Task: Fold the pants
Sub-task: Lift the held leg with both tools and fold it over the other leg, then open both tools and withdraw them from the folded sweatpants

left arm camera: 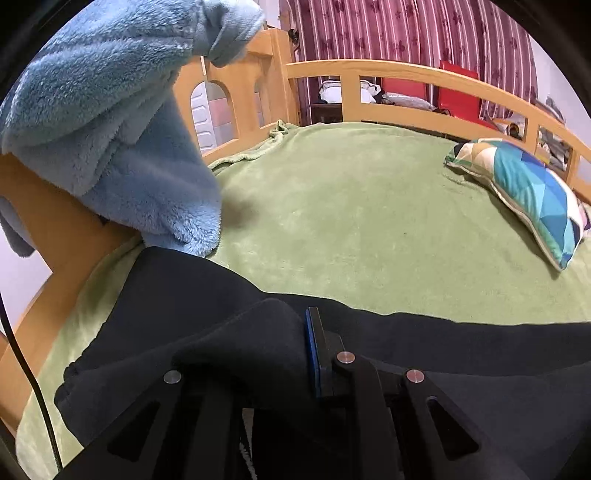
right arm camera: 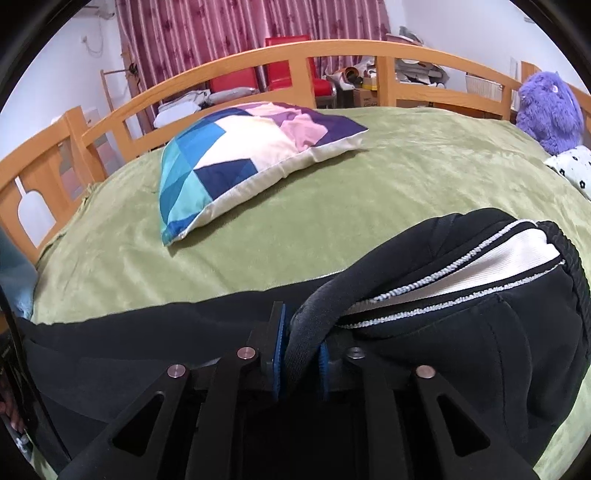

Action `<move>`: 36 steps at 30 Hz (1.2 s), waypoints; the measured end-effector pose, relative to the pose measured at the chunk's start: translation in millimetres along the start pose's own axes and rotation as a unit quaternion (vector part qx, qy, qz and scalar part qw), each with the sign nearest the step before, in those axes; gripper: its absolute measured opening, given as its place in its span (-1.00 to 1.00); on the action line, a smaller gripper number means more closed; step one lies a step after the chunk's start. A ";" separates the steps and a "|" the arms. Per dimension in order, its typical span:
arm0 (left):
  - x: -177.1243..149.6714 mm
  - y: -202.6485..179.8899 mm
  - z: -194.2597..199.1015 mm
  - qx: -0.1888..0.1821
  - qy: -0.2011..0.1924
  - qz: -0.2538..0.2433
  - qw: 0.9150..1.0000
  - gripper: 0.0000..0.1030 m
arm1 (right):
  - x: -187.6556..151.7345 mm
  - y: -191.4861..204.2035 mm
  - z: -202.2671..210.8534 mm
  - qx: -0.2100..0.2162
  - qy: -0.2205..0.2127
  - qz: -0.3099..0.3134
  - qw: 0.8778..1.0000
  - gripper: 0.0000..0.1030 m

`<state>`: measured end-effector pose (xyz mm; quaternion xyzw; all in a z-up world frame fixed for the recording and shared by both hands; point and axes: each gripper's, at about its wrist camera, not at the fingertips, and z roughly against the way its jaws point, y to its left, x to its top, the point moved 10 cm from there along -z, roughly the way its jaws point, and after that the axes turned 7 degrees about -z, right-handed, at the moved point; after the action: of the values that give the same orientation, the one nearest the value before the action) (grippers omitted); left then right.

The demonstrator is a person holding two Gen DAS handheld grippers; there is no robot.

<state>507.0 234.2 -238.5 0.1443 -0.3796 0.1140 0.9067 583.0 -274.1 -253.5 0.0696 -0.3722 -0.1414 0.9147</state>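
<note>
Maroon striped curtains (right arm camera: 221, 33) hang behind my wooden-railed bed's green fleece blanket (left arm camera: 351, 221); both grippers, left (left arm camera: 299, 350) and right (right arm camera: 301, 354), have fingers clamped on black cotton pants (right arm camera: 480, 332).

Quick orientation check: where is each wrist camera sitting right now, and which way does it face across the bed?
Left wrist view: on the left gripper, angled down over the black pants toward the rail and blue fleece; its fingers show.
Right wrist view: on the right gripper, facing the far rail and purple plush toy; its fingers flank the waistband.
Shared: pants, green blanket, patchwork pillow, curtain.
</note>
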 end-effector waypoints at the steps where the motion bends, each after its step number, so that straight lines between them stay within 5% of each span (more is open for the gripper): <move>1: 0.6 0.9 -0.2 -0.004 0.001 0.005 1.000 -0.74 | -0.9 0.8 -0.5 0.001 0.002 0.003 1.000 -0.56; 7: 2.0 -0.1 1.0 -0.018 -0.001 0.014 1.000 -0.74 | -0.7 12.1 8.7 0.006 -0.005 0.025 1.000 -0.26; 12: 4.6 3.0 4.0 -0.044 -0.003 0.040 0.998 -0.74 | 2.9 15.5 17.0 0.036 -0.031 0.013 0.999 -0.48; 15: 4.8 -0.4 6.6 -0.055 -0.001 0.041 0.998 -0.63 | 3.4 11.3 15.1 0.063 -0.021 -0.019 0.998 -0.38; 21: 10.8 -16.9 24.7 -0.076 -0.025 0.019 0.997 0.27 | 6.8 19.5 26.7 0.059 -0.029 0.007 0.998 0.06; 28: 24.4 -27.1 59.2 -0.076 -0.071 0.002 0.995 0.49 | 15.0 26.8 55.0 0.082 -0.048 0.001 0.995 0.08; 36: 19.3 -38.6 94.8 -0.074 -0.068 -0.032 0.994 0.49 | -3.5 37.1 86.8 0.071 -0.041 0.043 0.996 0.08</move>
<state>470.3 167.0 -167.8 0.0962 -0.4428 0.0461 0.8903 527.5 -239.7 -185.2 0.1129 -0.4211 -0.0779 0.8966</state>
